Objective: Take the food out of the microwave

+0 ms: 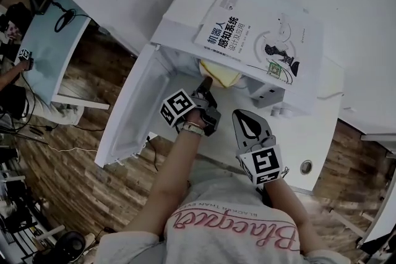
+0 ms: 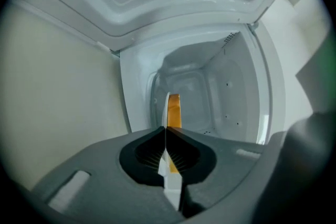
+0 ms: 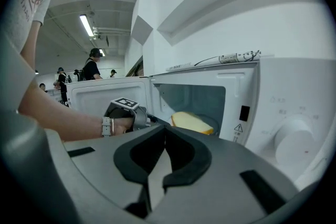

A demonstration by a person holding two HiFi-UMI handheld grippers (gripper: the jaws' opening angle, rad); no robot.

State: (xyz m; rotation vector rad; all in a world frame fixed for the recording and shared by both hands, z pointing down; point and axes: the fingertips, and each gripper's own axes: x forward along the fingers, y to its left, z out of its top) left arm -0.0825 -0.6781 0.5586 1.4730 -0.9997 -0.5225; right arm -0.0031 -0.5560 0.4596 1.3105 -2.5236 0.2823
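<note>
From above I see a white microwave [image 1: 182, 12] with its door [image 1: 130, 123] swung wide open at its left side. A large paperback book [image 1: 260, 34] lies flat on its top. The food [image 2: 174, 108], a thin pale-yellow slab with an orange edge, is inside the microwave's cavity and not yet out past the opening. My left gripper [image 2: 166, 128] reaches in through that opening, and its jaws are pressed together on the near edge of the slab. In the left gripper view the slab shows edge-on, as a narrow strip running from between the closed tips toward the microwave's back wall. The hand holding that gripper wears a light wristband [image 1: 193, 128] and sits just in front of the opening, between the door and the microwave's control side. My right gripper [image 3: 165, 128] is outside the microwave, in front of its control panel and apart from the food. Its jaw tips meet with nothing between them. In the right gripper view a round dial [image 3: 294, 139] sits on the microwave's front, to the right of the cavity, and the slab shows as a yellow wedge low in the cavity. Beyond the open door, well away from the microwave, several people [image 3: 93, 65] stand in a bright room.
</note>
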